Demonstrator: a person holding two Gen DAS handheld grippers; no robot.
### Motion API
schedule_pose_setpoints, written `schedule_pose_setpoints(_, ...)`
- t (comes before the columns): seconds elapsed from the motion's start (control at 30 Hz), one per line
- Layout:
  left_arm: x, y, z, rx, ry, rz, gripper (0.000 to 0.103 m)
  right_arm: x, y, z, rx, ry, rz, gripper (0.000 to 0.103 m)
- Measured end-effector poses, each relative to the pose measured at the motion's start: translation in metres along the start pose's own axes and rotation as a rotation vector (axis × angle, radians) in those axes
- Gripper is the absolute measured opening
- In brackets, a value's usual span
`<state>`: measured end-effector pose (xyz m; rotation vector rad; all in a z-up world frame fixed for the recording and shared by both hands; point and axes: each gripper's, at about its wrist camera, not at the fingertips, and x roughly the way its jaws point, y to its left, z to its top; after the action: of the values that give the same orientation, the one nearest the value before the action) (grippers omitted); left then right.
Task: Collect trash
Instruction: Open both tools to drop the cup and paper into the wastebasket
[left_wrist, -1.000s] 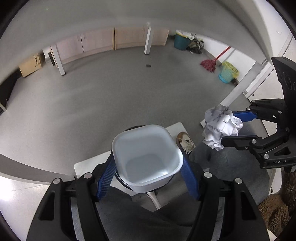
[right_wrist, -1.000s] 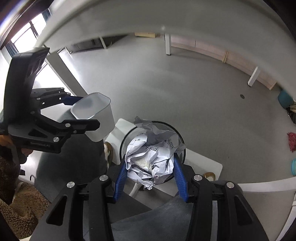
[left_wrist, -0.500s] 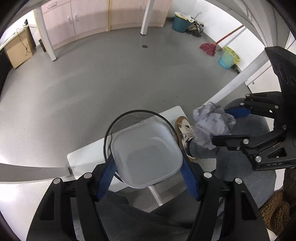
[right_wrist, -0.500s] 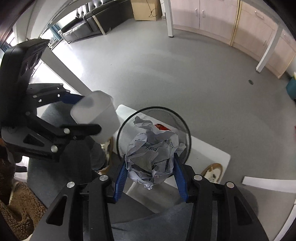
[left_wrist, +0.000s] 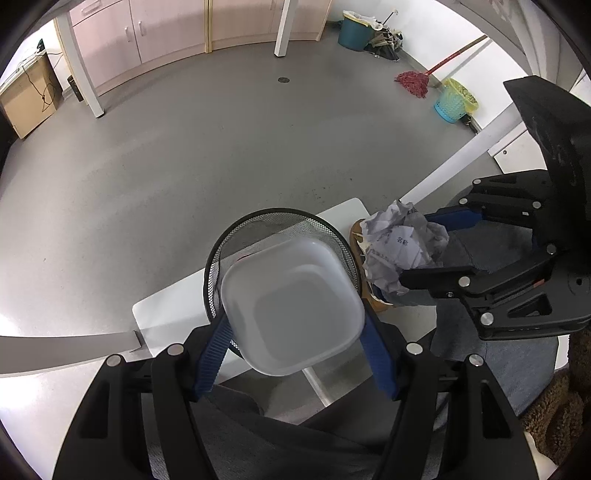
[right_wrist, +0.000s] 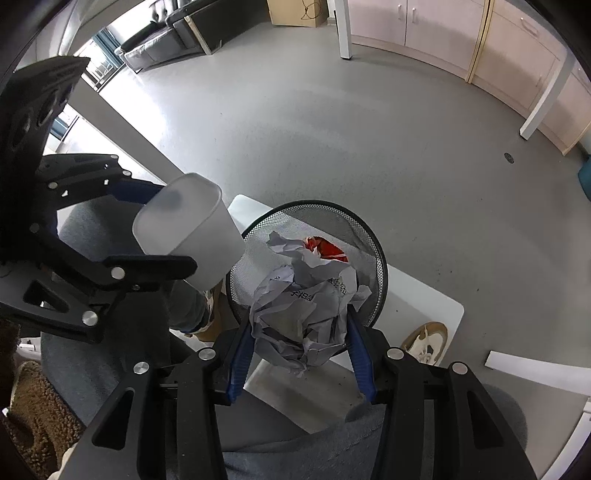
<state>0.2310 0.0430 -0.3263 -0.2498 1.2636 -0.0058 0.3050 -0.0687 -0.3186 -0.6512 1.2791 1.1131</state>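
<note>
Crumpled paper (right_wrist: 301, 314) is clamped in the right gripper (right_wrist: 299, 332) over the mesh bin (right_wrist: 376, 266); the plastic cup (left_wrist: 291, 310) is clamped in the left gripper (left_wrist: 295, 343) above it. Each item should be centred inside the rim before it is released.

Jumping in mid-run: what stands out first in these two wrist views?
The left gripper clamps a white plastic tub, open side to the camera, in front of the black mesh wastebasket. The right gripper is shut on a crumpled paper ball at the basket's near rim, with red trash already inside. The basket sits by a white board on the grey floor.
</note>
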Motion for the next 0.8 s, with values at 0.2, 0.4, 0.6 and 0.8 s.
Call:
schedule_pose_setpoints(0.2, -0.001, -0.001, -0.003, 0.017, 0.001, 0.003, 0.066, 0.004, -0.003, -0.002, -0.002, 0.007, -0.004, 0.051)
schedule_pose_setpoints(0.4, -0.009, -0.003, -0.006, 0.034, -0.019, 0.003, 0.084, -0.004, -0.001, -0.001, 0.002, -0.002, -0.031, 0.057)
schedule_pose_setpoints(0.6, -0.030, 0.002, -0.017, 0.020, -0.077, 0.016, 0.098, -0.023, 0.003, -0.008, -0.008, -0.037, -0.055, 0.097)
schedule_pose_setpoints(0.8, -0.039, -0.008, -0.019, 0.050, -0.102, 0.021, 0.098, -0.038, 0.007, -0.013, -0.021, -0.053, -0.075, 0.099)
